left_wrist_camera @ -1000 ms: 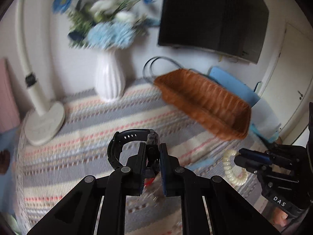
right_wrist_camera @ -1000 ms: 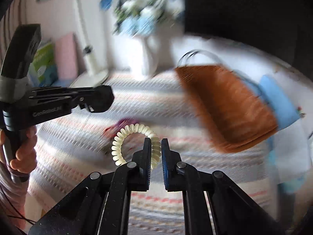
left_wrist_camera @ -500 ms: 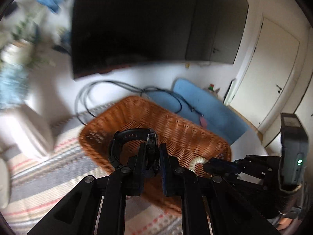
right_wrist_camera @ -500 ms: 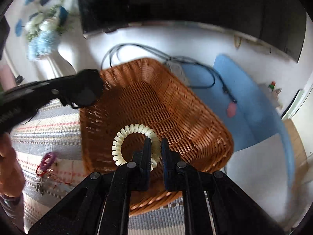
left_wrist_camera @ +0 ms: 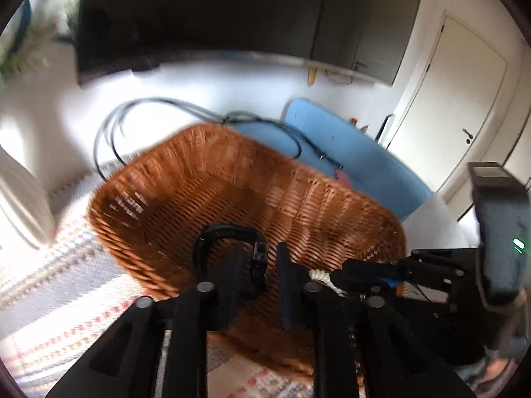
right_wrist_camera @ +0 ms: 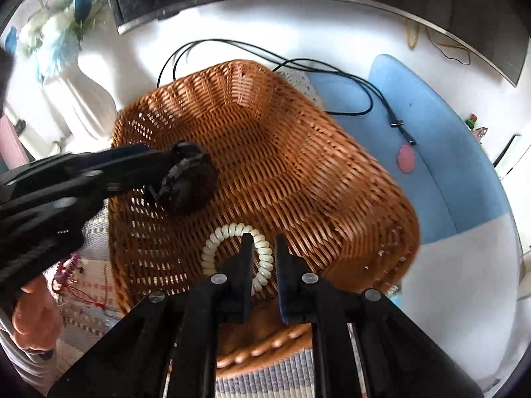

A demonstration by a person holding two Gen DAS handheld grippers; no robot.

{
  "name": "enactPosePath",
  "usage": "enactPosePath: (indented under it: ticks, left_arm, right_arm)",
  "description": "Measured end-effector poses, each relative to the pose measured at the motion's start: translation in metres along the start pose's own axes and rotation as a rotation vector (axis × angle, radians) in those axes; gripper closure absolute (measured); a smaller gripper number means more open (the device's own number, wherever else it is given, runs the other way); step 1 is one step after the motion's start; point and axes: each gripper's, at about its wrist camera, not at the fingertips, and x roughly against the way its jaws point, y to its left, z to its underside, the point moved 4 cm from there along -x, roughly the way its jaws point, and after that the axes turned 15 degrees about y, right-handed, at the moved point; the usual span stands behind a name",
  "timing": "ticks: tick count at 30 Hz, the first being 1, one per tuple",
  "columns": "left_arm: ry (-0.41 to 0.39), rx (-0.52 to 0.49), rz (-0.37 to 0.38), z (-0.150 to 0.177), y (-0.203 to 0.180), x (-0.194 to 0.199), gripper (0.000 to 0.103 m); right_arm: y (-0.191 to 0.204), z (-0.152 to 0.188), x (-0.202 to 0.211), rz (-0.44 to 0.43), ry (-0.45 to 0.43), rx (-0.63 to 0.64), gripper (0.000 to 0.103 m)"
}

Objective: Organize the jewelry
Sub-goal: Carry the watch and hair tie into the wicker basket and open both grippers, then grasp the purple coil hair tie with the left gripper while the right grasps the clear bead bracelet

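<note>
A brown wicker basket (left_wrist_camera: 186, 179) (right_wrist_camera: 298, 152) stands on the striped cloth. My left gripper (left_wrist_camera: 260, 262) is over the basket's near part with its jaws parted; a black watch (left_wrist_camera: 229, 235) (right_wrist_camera: 186, 179) hangs against the left finger. My right gripper (right_wrist_camera: 264, 252) is over the basket's near rim, jaws parted, with a cream spiral bracelet (right_wrist_camera: 232, 248) (left_wrist_camera: 318, 275) looped around the left finger. From the right wrist view the left gripper (right_wrist_camera: 172, 169) enters from the left.
A white vase with blue flowers (right_wrist_camera: 83, 99) stands left of the basket. Black cables (right_wrist_camera: 265, 56) and a blue pad (right_wrist_camera: 431, 139) lie behind it. A purple and red beaded piece (right_wrist_camera: 69, 265) lies on the cloth at left. A dark screen (left_wrist_camera: 232, 16) hangs behind.
Both grippers moved from over the cloth to over the basket and lower into it. Both pairs of jaws, shut on the watch and the bracelet before, have now parted.
</note>
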Motion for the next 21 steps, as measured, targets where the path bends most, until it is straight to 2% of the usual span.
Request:
enactPosePath:
  ticks: [5,6,8,12,16,19,21]
  left_arm:
    - [-0.101,0.003,-0.018,0.021,0.006,0.072,0.079]
    - [-0.123,0.010,-0.029,0.029,0.010,0.090,0.078]
    - [-0.158,0.026,-0.053,0.046,0.020,0.119,0.078]
    - [-0.212,0.076,-0.088,0.089,0.047,0.170,0.078]
    - [-0.204,0.129,-0.104,0.130,0.073,0.186,0.078]
    - [-0.155,0.173,-0.123,0.159,0.096,0.172,0.078]
    - [-0.122,0.209,-0.109,0.169,0.111,0.161,0.078]
  right_arm:
    - [0.010,0.013,0.041,-0.024,-0.074,0.003,0.086]
    - [0.015,0.016,0.051,-0.025,-0.095,0.013,0.086]
    - [0.028,0.024,0.072,-0.026,-0.138,0.039,0.079]
    - [0.061,0.038,0.105,-0.073,-0.208,0.102,0.076]
    - [0.097,0.051,0.117,-0.120,-0.228,0.170,0.076]
    - [0.121,0.058,0.108,-0.164,-0.192,0.217,0.076]
    - [0.136,0.061,0.094,-0.178,-0.148,0.240,0.076]
